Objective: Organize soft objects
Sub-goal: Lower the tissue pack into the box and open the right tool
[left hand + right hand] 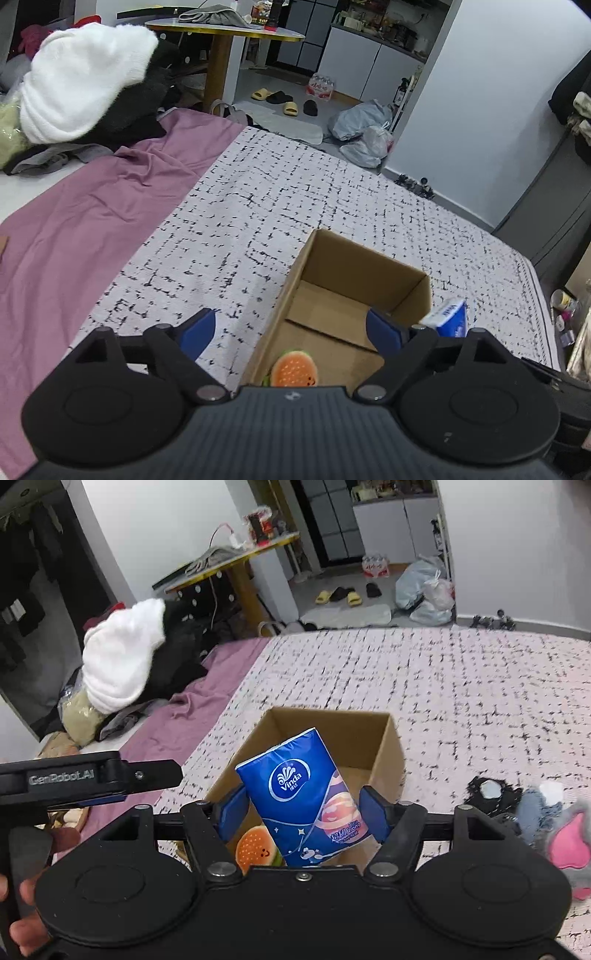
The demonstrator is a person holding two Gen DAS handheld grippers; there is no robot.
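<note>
An open cardboard box (354, 258) (391, 749) sits on the patterned bed cover. A plush burger toy (294, 368) (255, 849) lies inside at its near end. My right gripper (303, 808) is shut on a blue Vinda tissue pack (306, 797) and holds it over the box; the pack's corner shows in the left wrist view (450, 318). My left gripper (290, 328) is open and empty above the box's near left side; it shows at the left of the right wrist view (88, 779).
Soft toys, one black (491, 794), one grey-blue (535, 808) and one pink and grey (570, 845), lie on the cover to the right of the box. A purple sheet (74, 229) and a pile of white and black clothes (81, 92) lie to the left.
</note>
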